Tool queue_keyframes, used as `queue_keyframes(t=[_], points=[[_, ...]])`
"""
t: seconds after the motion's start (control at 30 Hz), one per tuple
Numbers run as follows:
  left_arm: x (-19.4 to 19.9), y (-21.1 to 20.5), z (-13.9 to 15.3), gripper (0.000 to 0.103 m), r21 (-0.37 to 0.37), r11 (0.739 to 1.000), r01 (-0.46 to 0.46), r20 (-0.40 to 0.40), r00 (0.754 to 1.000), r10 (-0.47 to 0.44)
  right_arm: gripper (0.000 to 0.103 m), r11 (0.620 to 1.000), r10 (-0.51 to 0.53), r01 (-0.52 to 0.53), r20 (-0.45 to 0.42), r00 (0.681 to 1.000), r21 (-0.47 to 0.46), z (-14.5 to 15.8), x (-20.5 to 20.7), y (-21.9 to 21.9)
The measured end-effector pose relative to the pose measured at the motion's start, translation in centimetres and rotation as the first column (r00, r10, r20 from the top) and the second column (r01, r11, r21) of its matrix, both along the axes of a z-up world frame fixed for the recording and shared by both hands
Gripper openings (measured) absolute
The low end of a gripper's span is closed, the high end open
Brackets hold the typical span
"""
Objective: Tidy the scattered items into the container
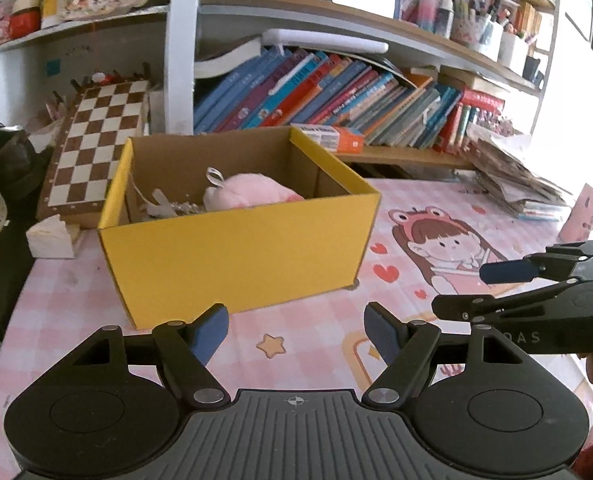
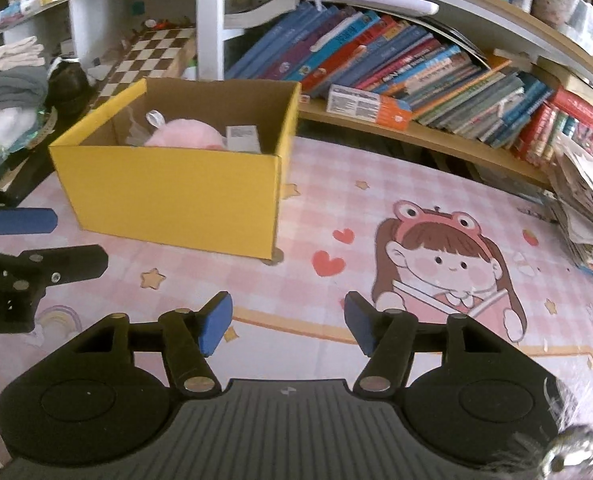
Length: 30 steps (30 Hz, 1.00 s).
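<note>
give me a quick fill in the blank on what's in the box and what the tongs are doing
1. The pink plush toy lies inside the ____ cardboard box.
2. Between the blue pads of the left tongs and of the right tongs there is ____.
3. Behind the box a brown-and-white ____ leans.
4. The mat shows a girl in a ____ hat.

Missing words: yellow; nothing; chessboard; frog
</note>
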<state>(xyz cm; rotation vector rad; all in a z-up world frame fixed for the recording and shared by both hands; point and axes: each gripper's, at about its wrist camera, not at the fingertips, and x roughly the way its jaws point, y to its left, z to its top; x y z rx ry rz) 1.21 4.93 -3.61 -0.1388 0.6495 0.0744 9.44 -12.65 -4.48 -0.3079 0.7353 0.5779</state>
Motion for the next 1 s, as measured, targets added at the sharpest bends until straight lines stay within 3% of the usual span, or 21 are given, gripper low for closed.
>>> queue_keyframes(t=[0.27, 0.37, 0.63, 0.83, 1.0], points=[[0.7, -1.4, -0.5, 0.077, 0.011, 1.0, 0.01, -0.022, 1.0, -0.01, 0.071, 0.999, -0.042, 0.042, 0.0, 0.999, 0.0, -0.6, 0.1, -1.5], [0.8, -1.9, -0.5, 0.082, 0.019, 1.0, 0.01, -0.021, 1.0, -0.01, 0.074, 0.998, -0.056, 0.056, 0.001, 0.998, 0.001, -0.7, 0.2, -2.0], [1.2, -3.1, -0.8, 0.087, 0.03, 0.999, 0.016, -0.042, 0.999, -0.014, 0.091, 0.996, -0.094, 0.094, -0.007, 0.996, -0.002, -1.2, 0.5, -3.2], [1.6, -3.7, -0.9, 0.096, 0.046, 0.999, 0.008, -0.057, 0.998, -0.005, 0.097, 0.995, -0.099, 0.099, 0.002, 0.995, -0.009, -1.3, 0.5, -3.5], [1.7, -3.9, -0.9, 0.097, 0.049, 0.999, 0.008, -0.062, 0.998, -0.005, 0.098, 0.995, -0.101, 0.101, -0.001, 0.995, -0.01, -1.4, 0.7, -3.7]])
